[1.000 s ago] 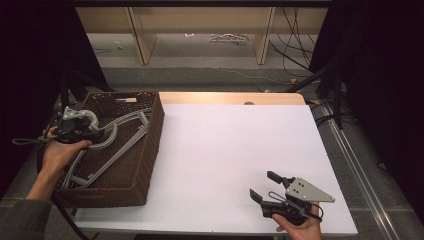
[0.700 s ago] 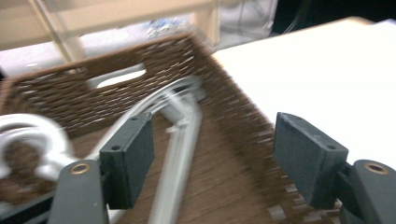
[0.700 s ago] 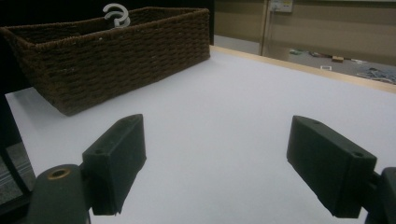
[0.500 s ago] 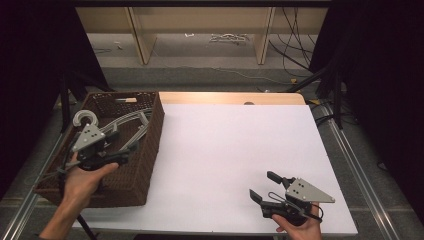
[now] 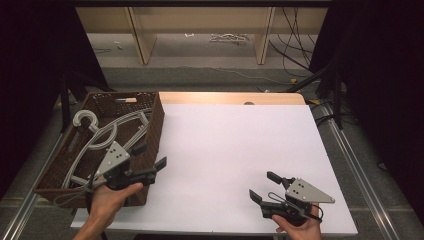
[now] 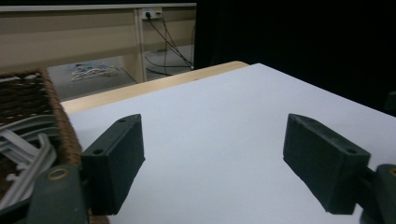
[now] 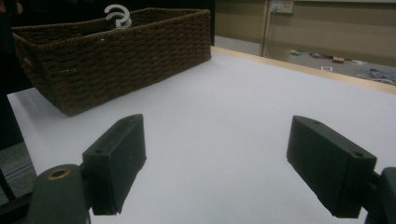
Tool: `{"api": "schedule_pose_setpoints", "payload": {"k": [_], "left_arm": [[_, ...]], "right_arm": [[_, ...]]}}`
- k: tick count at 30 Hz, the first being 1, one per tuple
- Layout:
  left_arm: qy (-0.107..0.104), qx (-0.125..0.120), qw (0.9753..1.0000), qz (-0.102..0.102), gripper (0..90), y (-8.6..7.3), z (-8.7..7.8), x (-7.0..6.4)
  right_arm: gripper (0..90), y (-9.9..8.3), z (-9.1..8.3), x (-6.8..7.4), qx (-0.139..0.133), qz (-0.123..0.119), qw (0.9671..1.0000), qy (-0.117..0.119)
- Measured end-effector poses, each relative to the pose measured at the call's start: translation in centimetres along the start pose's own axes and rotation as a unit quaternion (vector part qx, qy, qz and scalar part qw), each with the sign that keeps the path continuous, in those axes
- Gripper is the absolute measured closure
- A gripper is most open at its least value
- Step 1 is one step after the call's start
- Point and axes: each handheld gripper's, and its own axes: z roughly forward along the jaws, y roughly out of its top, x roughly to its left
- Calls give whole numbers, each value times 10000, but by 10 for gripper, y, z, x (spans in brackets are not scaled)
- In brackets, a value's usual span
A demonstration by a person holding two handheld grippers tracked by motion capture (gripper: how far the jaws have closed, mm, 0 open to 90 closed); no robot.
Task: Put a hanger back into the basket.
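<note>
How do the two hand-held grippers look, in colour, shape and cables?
Both the left gripper and the right gripper have black bodies and two blocky black jaws with small screw holes. Each carries a grey three-cornered plate with dark dots on top. A thin black cable loops at the right one. A brass-coloured ring sits on a rounded dark part beside each gripper's own jaws.

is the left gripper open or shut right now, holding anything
Open and empty. The left gripper shows its two black jaws set wide apart with bare white table between them, beside the wicker basket.
</note>
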Motion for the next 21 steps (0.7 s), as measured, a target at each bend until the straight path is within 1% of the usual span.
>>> {"api": "schedule_pose_setpoints", "payload": {"k": [1, 2, 3, 4, 5, 6, 7, 8, 9, 10, 11, 12, 13, 15, 16, 17, 18, 19, 20, 21], "left_arm": [[-60, -1, 10000, -12, 186, -4, 0, -3], [-136, -1, 9999, -4, 180, -7, 1, -6], [-151, -17, 9999, 42, 180, -10, 1, -9], [-151, -17, 9999, 42, 178, -10, 1, -9], [-225, -22, 9997, 118, 165, -17, 2, -15], [-225, -22, 9997, 118, 162, -17, 2, -15], [-236, -42, 9996, 136, 162, -20, 1, -18], [-293, -53, 9992, 250, 162, -27, 0, -24], [-293, -53, 9992, 250, 162, -27, 0, -24], [-329, -41, 9990, 299, 162, -30, 0, -25], [-358, -66, 9990, 255, 162, -34, 1, -27], [-371, -57, 9990, 262, 162, -37, 0, -26], [-332, -73, 9989, 309, 162, -38, 0, -26], [-312, -96, 9990, 317, 162, -40, 0, -26], [-317, -66, 9991, 272, 162, -41, -1, -26], [-332, -61, 9991, 240, 162, -43, -1, -25], [-338, -51, 9989, 305, 162, -44, -2, -26], [-321, -50, 9989, 352, 162, -44, -2, -26], [-321, -50, 9989, 352, 161, -44, -2, -26], [-315, -92, 9988, 366, 161, -44, -3, -26]], "right_arm": [[206, 0, 0, 1, -33, 21, 10000, 40], [206, 0, 1, 0, -78, -8, 9999, 68], [206, 0, 0, 1, -61, -10, 10000, 22], [206, 0, 0, 1, -61, -10, 10000, 22], [206, 0, 1, 2, -140, 30, 9999, 82], [206, 1, 0, 2, -70, -1, 10000, 64], [206, 1, 0, 2, -70, -1, 10000, 64], [208, 1, -1, 3, -52, 21, 10000, 57], [208, 1, -1, 3, -52, 21, 10000, 57], [208, 1, -1, 4, 3, 1, 10000, 22], [208, 1, -1, 4, 3, 1, 10000, 22], [208, 1, 1, 5, -100, 43, 9999, 105], [208, 1, 1, 6, -101, 41, 9999, 109], [207, 2, 1, 7, -103, 19, 9999, 133], [207, 2, -1, 7, -19, -13, 9999, 104], [207, 2, -1, 9, 13, 16, 9999, 105], [207, 2, -1, 9, -28, 3, 10000, 82], [207, 2, -2, 10, -21, -5, 9999, 124], [207, 2, -4, 10, 76, 6, 9999, 110], [207, 2, -4, 10, 76, 6, 9999, 110]]}}
